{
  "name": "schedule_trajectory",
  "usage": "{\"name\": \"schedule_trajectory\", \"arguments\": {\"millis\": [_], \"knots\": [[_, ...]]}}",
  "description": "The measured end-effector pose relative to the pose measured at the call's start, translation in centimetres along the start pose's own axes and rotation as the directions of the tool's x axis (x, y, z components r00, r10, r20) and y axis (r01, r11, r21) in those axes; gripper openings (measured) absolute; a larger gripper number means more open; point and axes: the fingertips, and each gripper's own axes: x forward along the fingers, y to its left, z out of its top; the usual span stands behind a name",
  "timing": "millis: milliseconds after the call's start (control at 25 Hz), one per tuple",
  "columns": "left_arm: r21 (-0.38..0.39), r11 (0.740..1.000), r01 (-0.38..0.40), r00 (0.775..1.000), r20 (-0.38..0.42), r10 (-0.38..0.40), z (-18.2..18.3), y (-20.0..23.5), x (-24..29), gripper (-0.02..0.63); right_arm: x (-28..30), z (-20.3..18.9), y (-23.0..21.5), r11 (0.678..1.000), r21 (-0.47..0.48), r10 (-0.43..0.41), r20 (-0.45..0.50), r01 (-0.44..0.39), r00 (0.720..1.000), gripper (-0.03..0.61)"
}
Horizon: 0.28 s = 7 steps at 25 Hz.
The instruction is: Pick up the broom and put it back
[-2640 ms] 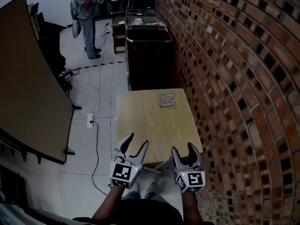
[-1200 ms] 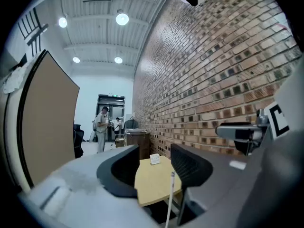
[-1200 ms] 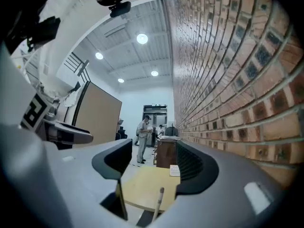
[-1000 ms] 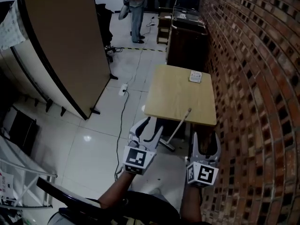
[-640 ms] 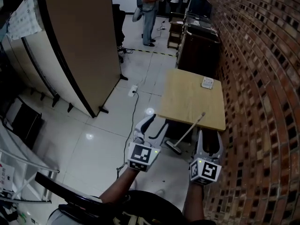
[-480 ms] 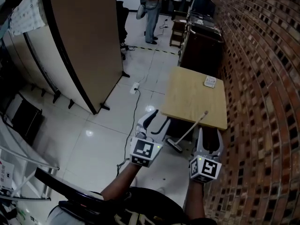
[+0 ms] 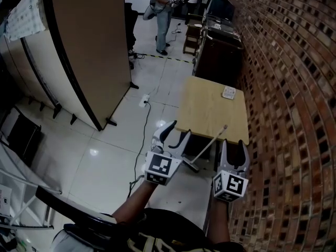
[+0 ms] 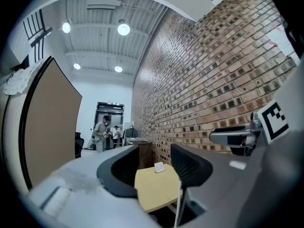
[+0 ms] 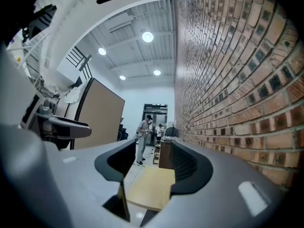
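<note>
Head view: broom [image 7: 209, 144] stands on the floor [image 7: 113, 156] at 12 o'clock from the two grippers, in the gap between them. It is tilted, with the handle tip up at 1 o'clock against the near edge of the wooden table [image 7: 210, 112] and the brush head down at 7 o'clock, just beside the table's base. Nothing grips it.

Left gripper [image 7: 176, 132] is at 11 o'clock of the brush head, near it but apart. Its jaws are spread wide and empty. In the left gripper view the table top shows through the gap, and the thin handle runs just under the right-hand jaw without touching it.

Right gripper [image 7: 233, 145] is at 4 o'clock of the handle tip, beside the table corner. Its jaws have just been closing partway but stand apart, with nothing between them. Only the table and the far room show through the gap.

A small card [image 7: 229, 92] lies at the table's far edge, at 12 o'clock. The brick wall [image 7: 286, 88] runs along 3 o'clock. A brown partition board [image 7: 89, 41] stands at 10 o'clock, and a dark cabinet [image 7: 218, 54] is behind the table. A person [image 7: 163, 7] stands far off at 12 o'clock. A power strip [image 7: 144, 100] lies on the floor at 11 o'clock.
</note>
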Motion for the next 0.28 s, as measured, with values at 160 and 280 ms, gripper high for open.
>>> {"name": "schedule_trajectory", "arguments": {"millis": [160, 280], "knots": [[0.005, 1.000, 0.009, 1.000, -0.001, -0.009, -0.09, -0.37, 0.19, 0.202, -0.23, -0.16, -0.02, 1.000, 0.010, 0.006, -0.007, -0.006, 1.000, 0.232], [0.017, 1.000, 0.024, 1.000, -0.019, -0.023, -0.42, -0.59, -0.08, 0.202, -0.86, -0.38, 0.24, 1.000, 0.030, 0.008, -0.013, -0.008, 1.000, 0.232]]}}
